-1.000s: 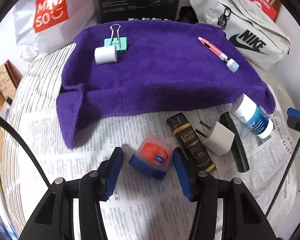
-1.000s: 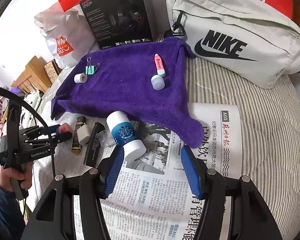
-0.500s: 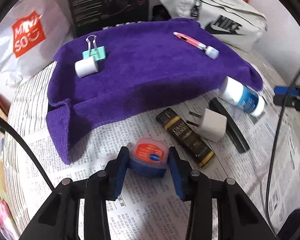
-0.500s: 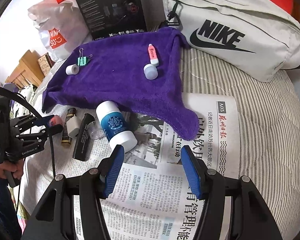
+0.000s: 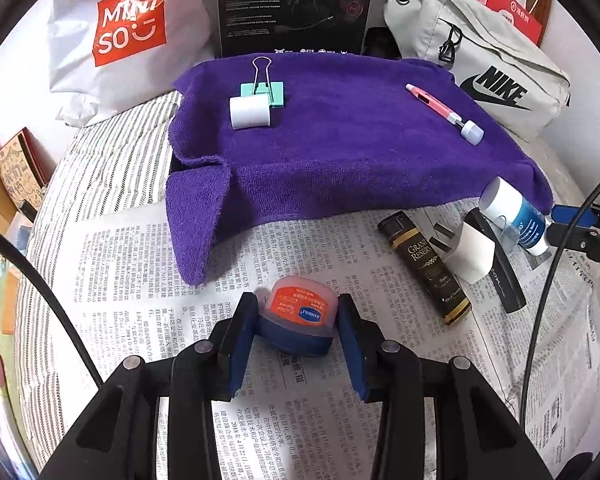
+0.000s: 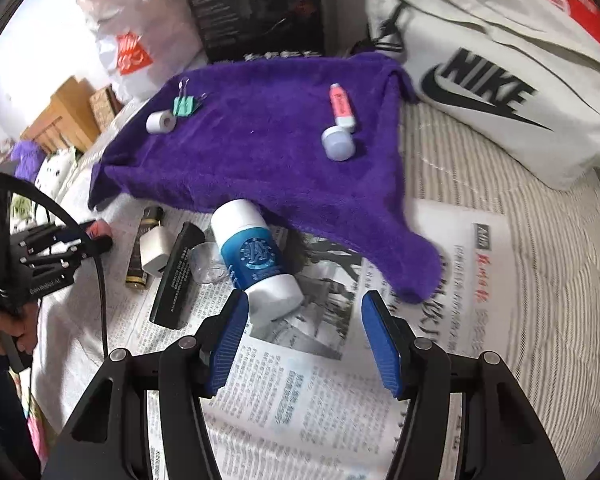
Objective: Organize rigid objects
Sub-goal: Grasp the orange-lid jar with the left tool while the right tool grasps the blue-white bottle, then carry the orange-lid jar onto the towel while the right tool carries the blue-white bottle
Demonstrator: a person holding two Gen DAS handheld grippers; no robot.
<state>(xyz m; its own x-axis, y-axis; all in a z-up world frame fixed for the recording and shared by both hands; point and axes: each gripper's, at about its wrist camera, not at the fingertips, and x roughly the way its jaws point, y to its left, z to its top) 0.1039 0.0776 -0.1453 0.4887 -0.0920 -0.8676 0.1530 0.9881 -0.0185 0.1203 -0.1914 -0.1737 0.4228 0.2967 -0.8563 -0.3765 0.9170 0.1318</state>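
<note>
Left gripper (image 5: 296, 330): jaws pinched the small blue jar with translucent orange lid (image 5: 300, 318) above the newspaper (image 5: 140, 264) | right gripper (image 6: 302, 338): jaws spread, white-and-blue bottle (image 6: 256, 262) lying just beyond | advice: keep jar level, carry to purple towel (image 5: 340, 152).

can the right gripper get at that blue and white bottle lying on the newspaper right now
Probably yes. The right gripper is open, and the blue and white bottle lies just ahead, its near end beside the left finger rather than between the pads. Nothing blocks it; a small sideways shift should centre it.
</note>
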